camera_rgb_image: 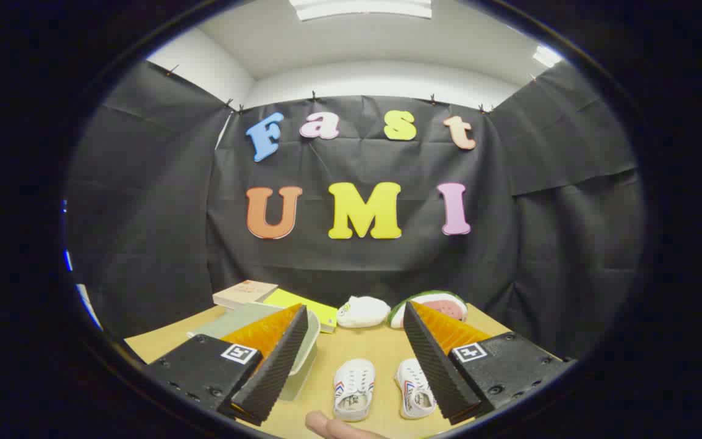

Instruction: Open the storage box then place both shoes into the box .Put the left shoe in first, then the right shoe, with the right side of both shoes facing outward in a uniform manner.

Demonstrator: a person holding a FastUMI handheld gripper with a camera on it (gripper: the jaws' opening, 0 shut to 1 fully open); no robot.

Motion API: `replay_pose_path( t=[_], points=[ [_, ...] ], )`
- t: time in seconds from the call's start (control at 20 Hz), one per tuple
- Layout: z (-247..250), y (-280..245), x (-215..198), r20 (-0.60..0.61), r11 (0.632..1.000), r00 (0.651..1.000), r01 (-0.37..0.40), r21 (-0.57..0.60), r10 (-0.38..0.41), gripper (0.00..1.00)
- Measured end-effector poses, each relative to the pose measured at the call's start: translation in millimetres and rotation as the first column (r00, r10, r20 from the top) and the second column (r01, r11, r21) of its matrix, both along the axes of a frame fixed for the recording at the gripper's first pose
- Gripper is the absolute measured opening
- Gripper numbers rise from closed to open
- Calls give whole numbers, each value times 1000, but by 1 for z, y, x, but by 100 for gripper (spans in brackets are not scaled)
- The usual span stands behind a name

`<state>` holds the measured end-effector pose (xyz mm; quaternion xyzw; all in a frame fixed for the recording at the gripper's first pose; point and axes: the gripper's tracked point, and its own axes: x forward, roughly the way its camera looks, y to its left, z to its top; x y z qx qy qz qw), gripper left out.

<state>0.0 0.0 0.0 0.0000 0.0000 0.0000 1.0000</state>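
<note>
White shoes (381,389) are lying side by side low in the frame on the counter (351,347); your hand-held gripper (354,317) is hovering released above them, box (302,356) at lower left.

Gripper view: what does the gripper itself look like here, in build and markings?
The gripper has two wedge-shaped fingers tapering forward, their inner faces ribbed with fine ridges. Each sits on a boxy mount with visible screws and a small square black-and-white tag on top. The fingers stand wide apart, open, above a pair of shoes.
</note>
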Motion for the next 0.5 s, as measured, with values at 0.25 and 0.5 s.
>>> replay_pose_path(
  t=[0.25,0.5],
  points=[
    [-1,3,-6,26,1000,1000,-3,-16,4,100],
    [-16,3,-1,-10,1000,1000,4,-20,-4,100]
  ],
)
